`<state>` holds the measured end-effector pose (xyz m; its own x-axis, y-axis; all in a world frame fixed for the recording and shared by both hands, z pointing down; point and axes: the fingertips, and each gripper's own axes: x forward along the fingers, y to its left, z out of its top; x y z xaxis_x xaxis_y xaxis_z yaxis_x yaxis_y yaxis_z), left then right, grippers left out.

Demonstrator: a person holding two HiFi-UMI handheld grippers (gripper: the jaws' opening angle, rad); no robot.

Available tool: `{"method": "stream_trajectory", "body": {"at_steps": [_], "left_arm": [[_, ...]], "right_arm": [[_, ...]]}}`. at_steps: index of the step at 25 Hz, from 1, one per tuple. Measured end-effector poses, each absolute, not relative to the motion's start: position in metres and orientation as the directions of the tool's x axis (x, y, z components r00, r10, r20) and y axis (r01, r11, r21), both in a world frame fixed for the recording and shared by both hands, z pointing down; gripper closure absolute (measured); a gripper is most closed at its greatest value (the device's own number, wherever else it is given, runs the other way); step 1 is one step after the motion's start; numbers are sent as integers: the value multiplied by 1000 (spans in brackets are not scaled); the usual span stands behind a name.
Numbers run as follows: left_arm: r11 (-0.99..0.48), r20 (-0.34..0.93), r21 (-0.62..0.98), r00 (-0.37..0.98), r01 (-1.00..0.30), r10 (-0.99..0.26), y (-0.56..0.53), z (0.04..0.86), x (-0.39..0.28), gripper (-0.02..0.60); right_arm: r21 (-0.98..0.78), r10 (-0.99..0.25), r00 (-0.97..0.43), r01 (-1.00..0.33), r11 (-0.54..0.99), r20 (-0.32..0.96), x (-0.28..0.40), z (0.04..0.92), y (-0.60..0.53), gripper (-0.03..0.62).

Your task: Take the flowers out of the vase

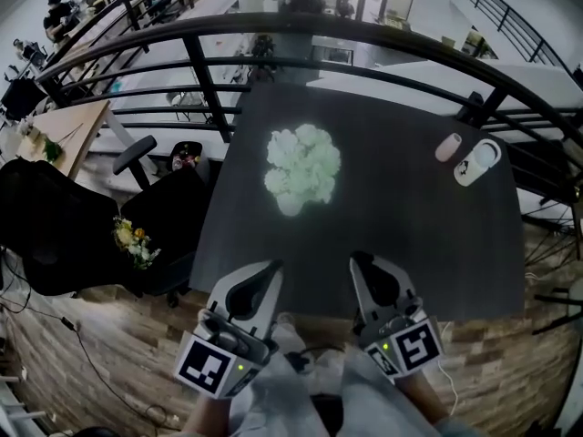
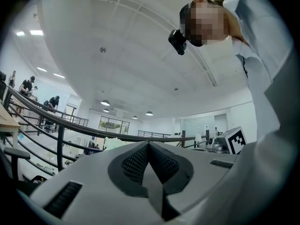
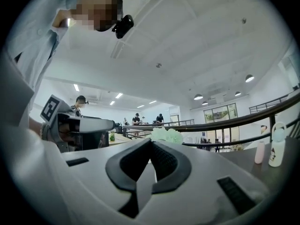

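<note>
**Both tongs shut and empty, flowers upright mid-table ahead of you**

Closest to you, your left gripper [image 1: 272, 268] and right gripper [image 1: 358, 260] sit side by side at the table's near edge, both pointing away from you across the top. In each gripper view the two jaws meet at the tip. The ribbed dark pads are pressed together with nothing between them, so both tongs are closed on air. Their shells are smooth pale-grey plastic.

The table [image 1: 410, 244] is a flat, matte, dark-grey slab. The flowers [image 1: 302, 167] stand on it ahead of the tongs, near the middle and a little left of centre, well apart from both tips. From your head camera you look straight down on them. They form a rounded, puffy cluster of white to pale-green heads facing up at you. The stems and whatever holds them are hidden under the blooms, so the bunch's long axis appears to run vertically. Any lean cannot be told. In the right gripper view the same soft, lumpy dome rises just above the closed jaw tips.

Further right, near the far edge, lie a small pink bottle [image 1: 448, 147] and a white bottle [image 1: 478, 162], close together.

Beyond the table curves a black metal railing [image 1: 383, 35]. To your left, past the table's edge, are black office chairs [image 1: 55, 226], one carrying a small yellow bouquet [image 1: 135, 242].
</note>
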<state>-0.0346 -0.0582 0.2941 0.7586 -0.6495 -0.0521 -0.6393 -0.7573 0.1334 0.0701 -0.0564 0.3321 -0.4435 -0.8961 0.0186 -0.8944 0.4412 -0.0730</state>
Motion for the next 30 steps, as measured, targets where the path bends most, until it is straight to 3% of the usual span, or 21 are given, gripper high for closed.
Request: {"method": "stream_trajectory", "body": {"at_steps": [10,14,21,30], "left_arm": [[-791,-63,139,792,-595,-607,-96,298,-62,583],[-802,-74,149,803,-578,-592,-107,297,-69,583],[-804,-103,146,800,-576,-591,-119,296,-78,583],[-770,-93,163,768,-616,-634,-125,298,-81,583]], "right_arm": [[-62,-929,-360,-933,356,86,58,361,-99,580],[-91,-926,-356,-933,347,124,52,375,-113,473],[-124,-911,-370,-928,352,182,48,405,-132,343],[-114,-878,-417,-909,401,235,51,430,-161,290]]}}
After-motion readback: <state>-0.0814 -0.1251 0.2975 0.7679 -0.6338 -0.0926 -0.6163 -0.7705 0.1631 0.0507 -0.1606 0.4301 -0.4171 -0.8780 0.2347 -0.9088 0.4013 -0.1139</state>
